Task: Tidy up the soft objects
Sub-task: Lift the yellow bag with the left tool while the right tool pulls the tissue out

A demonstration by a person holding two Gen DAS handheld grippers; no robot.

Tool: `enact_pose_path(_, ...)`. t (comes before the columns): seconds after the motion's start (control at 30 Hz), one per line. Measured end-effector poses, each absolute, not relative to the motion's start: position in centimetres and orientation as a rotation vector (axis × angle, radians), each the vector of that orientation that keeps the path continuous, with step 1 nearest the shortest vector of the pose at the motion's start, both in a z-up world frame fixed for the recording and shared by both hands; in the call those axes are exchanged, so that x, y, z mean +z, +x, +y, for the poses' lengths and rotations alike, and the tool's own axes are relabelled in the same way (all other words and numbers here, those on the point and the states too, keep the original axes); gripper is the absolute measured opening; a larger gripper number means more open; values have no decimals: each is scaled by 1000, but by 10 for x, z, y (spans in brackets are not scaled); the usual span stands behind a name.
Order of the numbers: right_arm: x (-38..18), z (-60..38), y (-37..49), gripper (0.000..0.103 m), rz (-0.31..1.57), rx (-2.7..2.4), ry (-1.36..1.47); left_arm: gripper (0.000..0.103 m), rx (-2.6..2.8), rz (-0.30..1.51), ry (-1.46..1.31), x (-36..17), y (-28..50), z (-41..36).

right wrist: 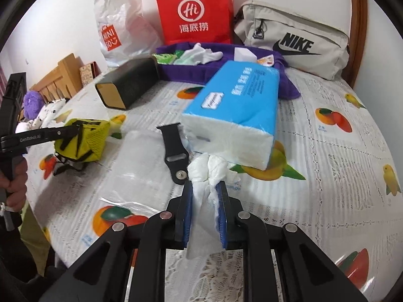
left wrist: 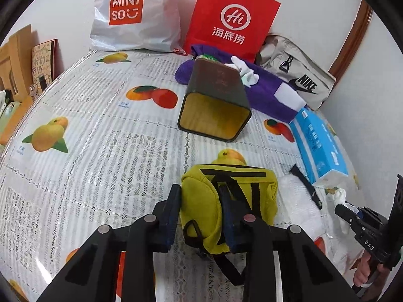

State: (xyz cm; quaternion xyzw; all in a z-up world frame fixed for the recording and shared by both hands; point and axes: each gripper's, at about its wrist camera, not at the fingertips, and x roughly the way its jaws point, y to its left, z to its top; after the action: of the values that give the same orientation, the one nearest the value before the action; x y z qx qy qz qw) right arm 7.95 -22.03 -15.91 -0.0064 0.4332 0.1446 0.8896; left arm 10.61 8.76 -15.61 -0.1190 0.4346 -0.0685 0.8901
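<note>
- On table point(right wrist: 327, 151), largest first: tissue pack point(right wrist: 234, 115) lay flat, open end toward right gripper point(right wrist: 205, 188), just beyond its tips. Risked being dragged or tipped if wad got pulled while still caught in pack's mouth; could not tell whether wad was free of it.
- Behind pack: purple towel point(right wrist: 267, 60) heaped with white cloths point(right wrist: 201, 52), near red bag point(right wrist: 194, 10). Likely sorting spot, judged only. Could spill cloths if something got dropped on pile carelessly.
- Left of pack: tin point(left wrist: 214, 103) lay on its side, mouth toward left gripper point(left wrist: 201, 214), well apart from it. Might roll or slide if pouch got pushed in at an angle.
- Nearer: yellow pouch point(left wrist: 226, 201) clamped in left gripper, one finger outside, other pressed into fabric. Held by soft mesh only; could sag or slip, and dangling black loop point(left wrist: 194, 234) might snag on tablecloth.
- Beside pouch: watch strap point(right wrist: 173, 153) lay flat between pouch and pack, just in front of right fingers. Not soft; risked being knocked or swept along.
- Smallest: tissue wad point(right wrist: 209, 171) pinched in right gripper, crumpled top above tips, tail hanging back between fingers. Thin paper; could tear under a firm pull.
</note>
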Motion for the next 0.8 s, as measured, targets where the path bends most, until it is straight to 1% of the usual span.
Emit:
enact_pose_path(0.47,-119,-219,86,18,848,328,-1,27,-173,865,-265,-117,113,85)
enact_pose_path(0.8,-93,-229,120,18,819,326,10,27,-171,840,-269,-88,143,82)
